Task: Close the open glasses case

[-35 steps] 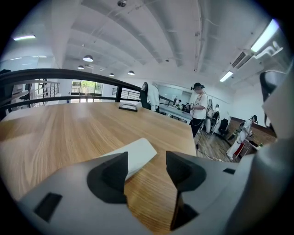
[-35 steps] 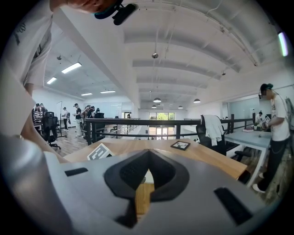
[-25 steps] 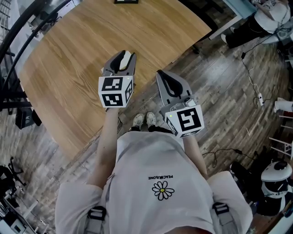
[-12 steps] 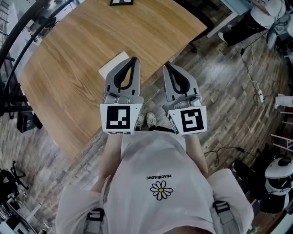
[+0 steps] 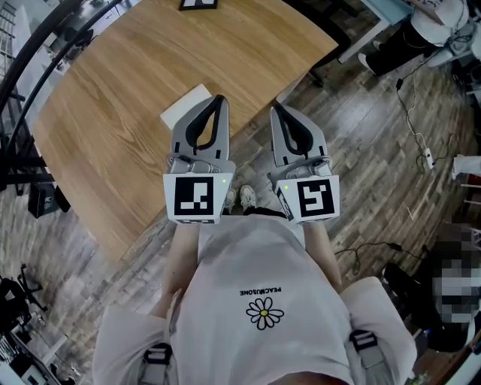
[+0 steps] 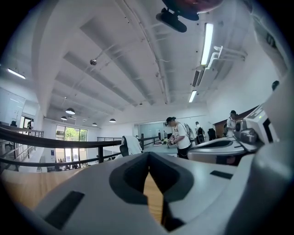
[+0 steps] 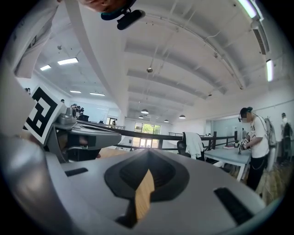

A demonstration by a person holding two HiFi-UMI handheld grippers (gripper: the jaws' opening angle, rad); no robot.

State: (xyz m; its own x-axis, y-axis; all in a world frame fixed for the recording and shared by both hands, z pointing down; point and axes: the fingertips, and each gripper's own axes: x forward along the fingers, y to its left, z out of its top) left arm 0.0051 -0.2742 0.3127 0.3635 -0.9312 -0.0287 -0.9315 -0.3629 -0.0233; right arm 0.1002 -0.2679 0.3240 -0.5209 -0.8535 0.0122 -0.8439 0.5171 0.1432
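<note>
The left gripper point(image 5: 219, 99) and right gripper point(image 5: 276, 109) are held clenched, empty, near the case point(image 5: 183, 107), which is judged already closed.

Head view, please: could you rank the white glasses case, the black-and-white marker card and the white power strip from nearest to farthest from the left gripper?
1. White glasses case, on the table just left of the left gripper tips.
2. Black-and-white marker card, at the table's far edge.
3. White power strip, on the floor, far right.
</note>
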